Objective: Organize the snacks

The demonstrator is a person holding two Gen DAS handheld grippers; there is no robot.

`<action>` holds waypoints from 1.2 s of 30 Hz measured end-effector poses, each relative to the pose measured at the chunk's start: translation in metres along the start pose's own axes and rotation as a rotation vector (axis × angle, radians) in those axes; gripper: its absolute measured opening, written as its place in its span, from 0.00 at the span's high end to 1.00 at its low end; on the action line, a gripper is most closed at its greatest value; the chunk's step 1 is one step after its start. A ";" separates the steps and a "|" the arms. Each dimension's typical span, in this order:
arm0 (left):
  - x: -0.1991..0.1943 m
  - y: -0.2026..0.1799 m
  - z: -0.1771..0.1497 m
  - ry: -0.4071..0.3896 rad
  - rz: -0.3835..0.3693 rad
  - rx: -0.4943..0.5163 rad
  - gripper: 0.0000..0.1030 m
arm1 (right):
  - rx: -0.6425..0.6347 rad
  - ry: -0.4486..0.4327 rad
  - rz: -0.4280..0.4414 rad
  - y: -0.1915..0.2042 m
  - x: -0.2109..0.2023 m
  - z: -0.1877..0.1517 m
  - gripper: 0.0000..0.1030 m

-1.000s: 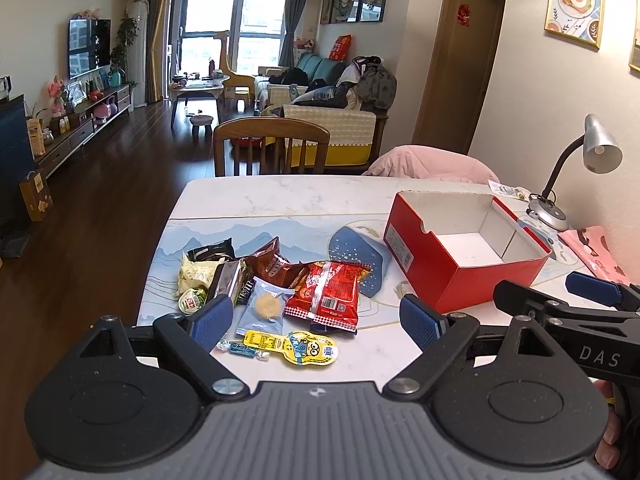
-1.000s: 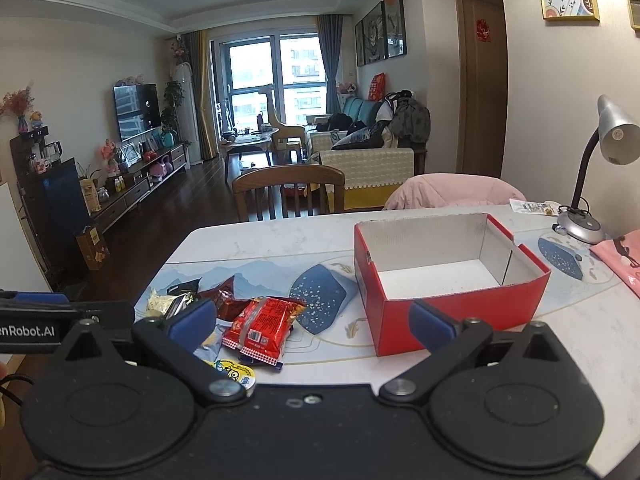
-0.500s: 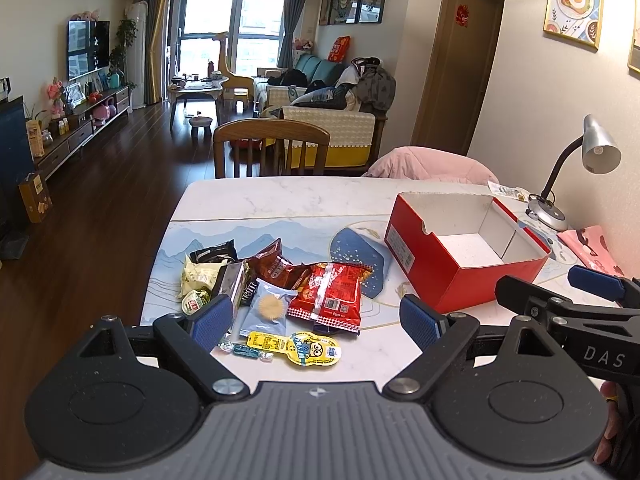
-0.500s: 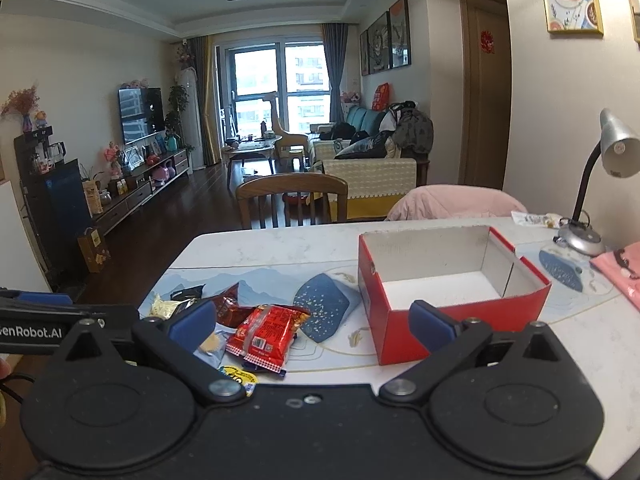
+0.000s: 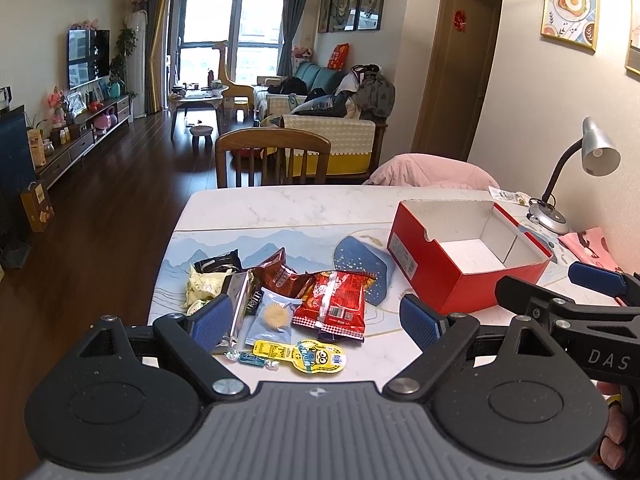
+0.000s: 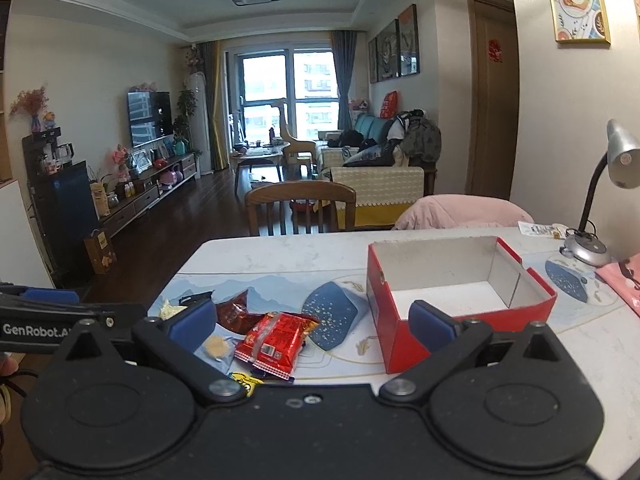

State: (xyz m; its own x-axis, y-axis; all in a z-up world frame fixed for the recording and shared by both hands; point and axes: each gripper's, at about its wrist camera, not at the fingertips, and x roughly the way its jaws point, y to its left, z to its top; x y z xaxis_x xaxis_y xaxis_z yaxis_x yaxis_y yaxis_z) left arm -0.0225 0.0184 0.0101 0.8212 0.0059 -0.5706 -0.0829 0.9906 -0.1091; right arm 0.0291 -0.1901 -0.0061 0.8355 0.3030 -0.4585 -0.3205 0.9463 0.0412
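Several snacks [image 5: 280, 304] lie heaped on the surface [image 5: 288, 208] left of the empty red box [image 5: 464, 256]. Both hand-held grippers, left [image 5: 316, 320] and right [image 6: 312, 320], hover spread and empty. Packets look light, crinkly, slippery; pinch a sealed edge.

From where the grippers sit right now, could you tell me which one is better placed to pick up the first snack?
Probably the left gripper: its open fingers frame the red snack packet, while the right gripper sits nearer the empty red box.

Soft daylight from the far window [image 5: 230, 36], blown-out panes, sharp focus, fisheye-bent, dark-cornered edges
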 end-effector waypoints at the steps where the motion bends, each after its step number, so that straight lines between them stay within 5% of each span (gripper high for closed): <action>1: 0.000 0.001 0.000 0.000 0.002 -0.001 0.12 | -0.005 -0.003 0.000 0.002 0.000 0.000 0.00; 21: 0.026 0.018 0.000 0.060 0.100 -0.084 0.12 | -0.052 0.044 0.129 0.007 0.045 0.004 0.00; 36: 0.088 0.055 -0.023 0.267 0.226 -0.239 0.12 | -0.064 0.294 0.217 -0.008 0.136 -0.014 0.02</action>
State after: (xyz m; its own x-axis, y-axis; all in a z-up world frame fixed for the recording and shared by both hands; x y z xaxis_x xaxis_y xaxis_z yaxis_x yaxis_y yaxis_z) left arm 0.0321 0.0704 -0.0649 0.5947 0.1529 -0.7893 -0.3991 0.9084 -0.1248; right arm 0.1395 -0.1582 -0.0810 0.5842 0.4416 -0.6809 -0.5114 0.8518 0.1137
